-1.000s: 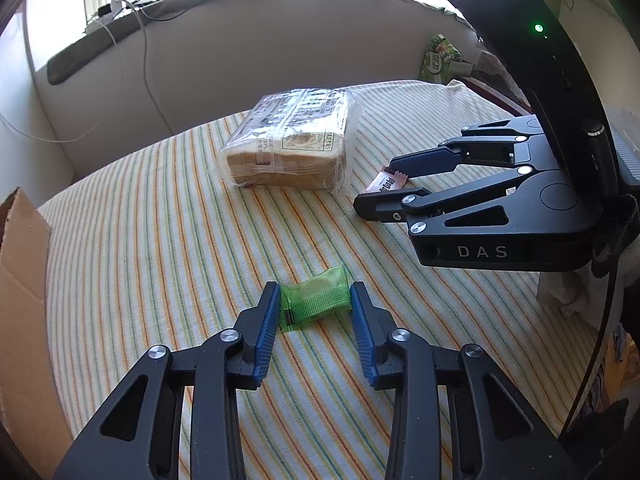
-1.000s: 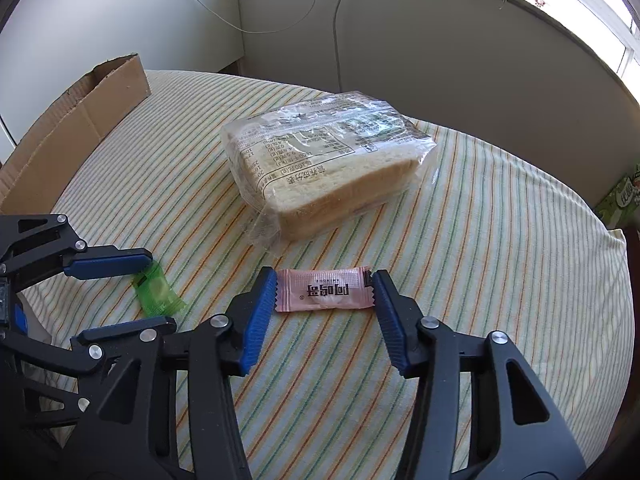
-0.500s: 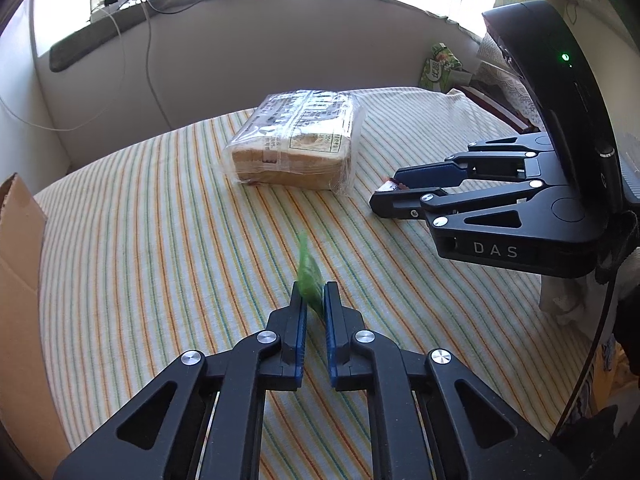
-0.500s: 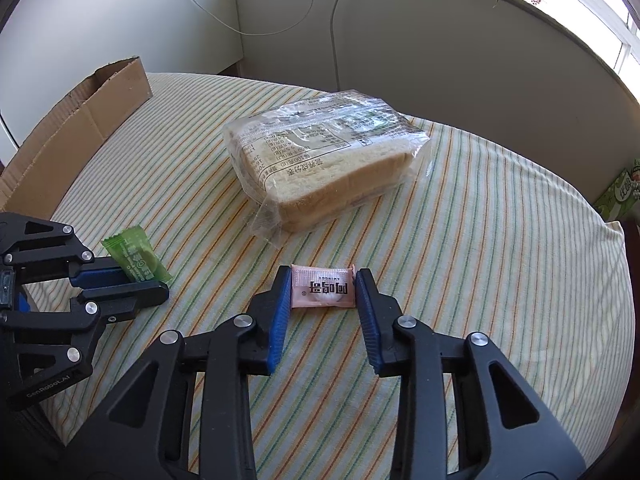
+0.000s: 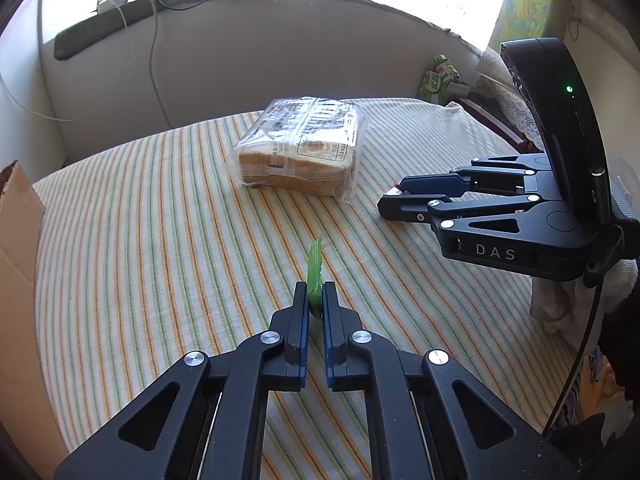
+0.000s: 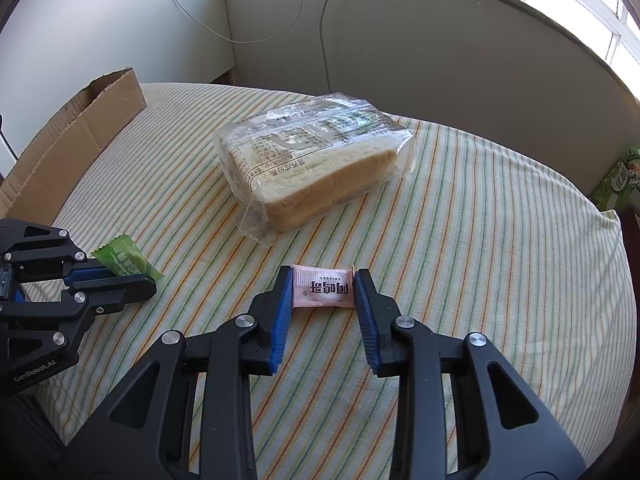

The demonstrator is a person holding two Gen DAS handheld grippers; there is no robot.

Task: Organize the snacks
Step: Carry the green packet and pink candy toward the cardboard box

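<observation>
Left gripper (image 5: 315, 300) clamped tight on a green candy wrapper (image 5: 314, 268); translucent green, crinkly, serrated end sticking up past the blue pads, seen edge-on from its own camera; flat side with pale print visible from the right camera (image 6: 124, 260); sits toward the near left part of the striped tablecloth (image 5: 160, 240).

Right gripper (image 6: 323, 292) closed on a pink candy packet (image 6: 323, 289); small, rectangular, dark lettering across the face, crimped ends against the blue pads; lying flat on the cloth near the front edge, can't tell if lifted at all.

Bagged sliced bread (image 6: 308, 164) further back, around the middle of the table; clear plastic with a printed label, tan crust showing through.

Cardboard box flap (image 6: 76, 136) along the left edge.
</observation>
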